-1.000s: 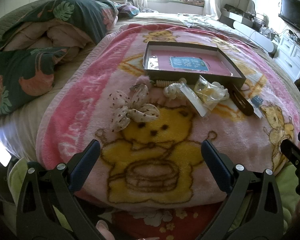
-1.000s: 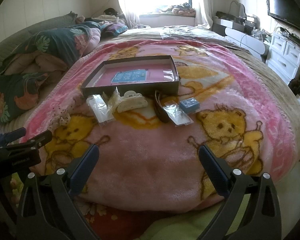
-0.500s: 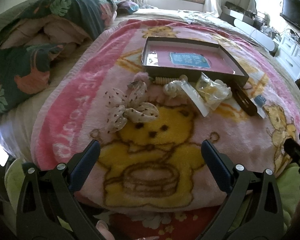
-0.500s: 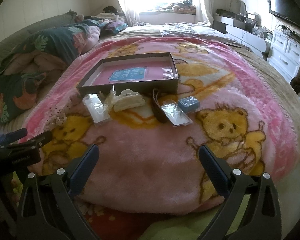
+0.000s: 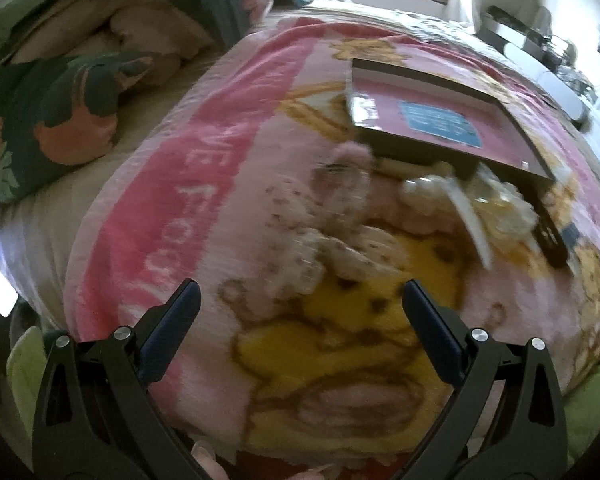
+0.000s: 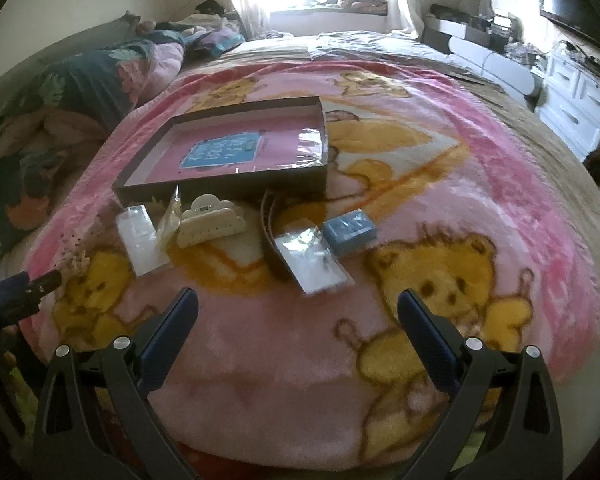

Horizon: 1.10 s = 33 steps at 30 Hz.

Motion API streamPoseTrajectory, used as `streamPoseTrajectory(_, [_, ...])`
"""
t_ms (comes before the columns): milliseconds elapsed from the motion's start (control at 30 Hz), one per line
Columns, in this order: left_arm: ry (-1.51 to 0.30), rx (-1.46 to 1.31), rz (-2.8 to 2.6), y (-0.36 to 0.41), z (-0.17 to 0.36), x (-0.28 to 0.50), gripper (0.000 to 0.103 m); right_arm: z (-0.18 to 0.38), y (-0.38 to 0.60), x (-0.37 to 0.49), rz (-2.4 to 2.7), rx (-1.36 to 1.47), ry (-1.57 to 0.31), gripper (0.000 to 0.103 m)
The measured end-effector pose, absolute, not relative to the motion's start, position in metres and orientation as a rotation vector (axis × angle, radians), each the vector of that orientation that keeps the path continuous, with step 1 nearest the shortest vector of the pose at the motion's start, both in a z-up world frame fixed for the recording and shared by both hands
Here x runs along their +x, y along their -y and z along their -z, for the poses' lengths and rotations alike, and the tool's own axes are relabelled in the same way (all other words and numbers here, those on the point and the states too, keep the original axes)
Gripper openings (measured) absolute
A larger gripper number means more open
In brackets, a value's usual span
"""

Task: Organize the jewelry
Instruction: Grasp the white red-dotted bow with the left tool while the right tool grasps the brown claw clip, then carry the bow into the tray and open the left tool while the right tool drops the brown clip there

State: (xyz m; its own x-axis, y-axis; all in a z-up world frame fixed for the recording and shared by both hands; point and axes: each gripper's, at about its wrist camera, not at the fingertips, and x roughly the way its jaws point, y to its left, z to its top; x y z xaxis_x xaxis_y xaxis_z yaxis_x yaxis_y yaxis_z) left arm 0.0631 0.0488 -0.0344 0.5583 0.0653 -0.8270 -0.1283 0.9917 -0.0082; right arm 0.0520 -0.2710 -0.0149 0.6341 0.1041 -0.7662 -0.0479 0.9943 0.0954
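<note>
Both grippers are held low over the near edge of the pink bear blanket [image 6: 440, 184], fingers pointed toward 12 o'clock. The left gripper [image 5: 300, 312] is spread wide and empty – a dotted fabric bow [image 5: 332, 236] lies just ahead, blurred. The right gripper [image 6: 298, 320] is likewise spread wide, nothing between its fingers. The shallow box [image 6: 220, 190] sits at 12 o'clock – a cream claw clip [image 6: 210, 222], clear packets and a small blue box [image 6: 350, 230] are ranged along its near wall.

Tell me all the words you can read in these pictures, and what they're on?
"FOO": big white letters on the pink blanket; the other letters there are blurred or cut off.
Blue card in the flat box: white writing, too blurred to read.
Small blue packet: no readable print.
</note>
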Motion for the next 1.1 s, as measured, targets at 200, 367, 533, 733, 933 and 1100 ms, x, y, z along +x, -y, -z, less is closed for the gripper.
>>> streamPoseTrajectory(200, [-1.003, -0.105, -0.1, -0.068, 0.045, 0.076, 0.095, 0.023, 0.262, 0.089, -0.162, 0.075, -0.91, 0.099])
streamPoseTrajectory(367, [-1.057, -0.158, 0.059, -0.064, 0.062, 0.092, 0.095, 0.03, 0.253, 0.119, -0.214, 0.048, -0.93, 0.099])
streamPoseTrajectory(533, [-1.072, -0.103, 0.088, -0.047, 0.073, 0.107, 0.095, 0.037, 0.248, 0.136, -0.236, 0.02, -0.94, 0.098])
streamPoseTrajectory(733, [-1.047, -0.09, 0.162, -0.032, 0.077, 0.133, 0.08, 0.05, 0.252, 0.155, -0.261, 0.027, -0.994, 0.075])
streamPoseTrajectory(933, [-1.029, -0.065, 0.16, -0.035, 0.081, 0.136, 0.055, 0.071, 0.243, 0.174, -0.302, 0.027, -1.058, 0.043])
streamPoseTrajectory(1100, [-1.014, -0.134, 0.176, -0.053, 0.075, 0.129, 0.035, 0.081, 0.242, 0.179, -0.31, 0.06, -1.073, 0.015])
